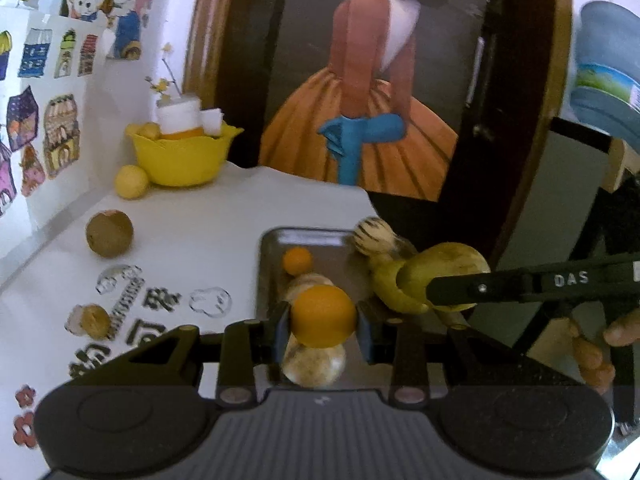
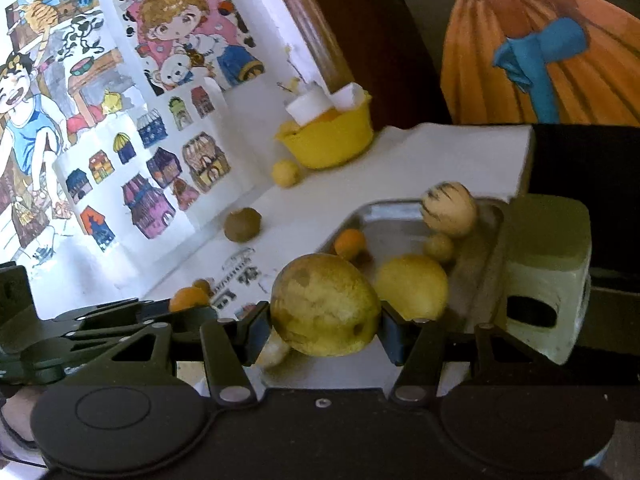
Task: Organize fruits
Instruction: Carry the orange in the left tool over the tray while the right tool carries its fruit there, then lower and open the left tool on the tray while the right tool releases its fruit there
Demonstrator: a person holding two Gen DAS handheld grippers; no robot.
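Note:
My left gripper (image 1: 323,318) is shut on an orange (image 1: 323,315) and holds it over the near end of the metal tray (image 1: 332,238). My right gripper (image 2: 325,326) is shut on a large yellow-green pear (image 2: 324,304) above the tray's (image 2: 384,210) near edge; the pear also shows in the left wrist view (image 1: 444,270). In the tray lie a small orange (image 1: 297,261), a striped pale melon (image 2: 449,209), a yellow lemon (image 2: 412,285) and pale round fruits (image 1: 314,364).
A yellow bowl (image 1: 182,156) with fruit and white cups stands at the back by the wall. On the white cloth lie a yellow fruit (image 1: 131,181), a brown kiwi (image 1: 109,233) and a small brown fruit (image 1: 94,320). A pale green block (image 2: 546,264) stands right of the tray.

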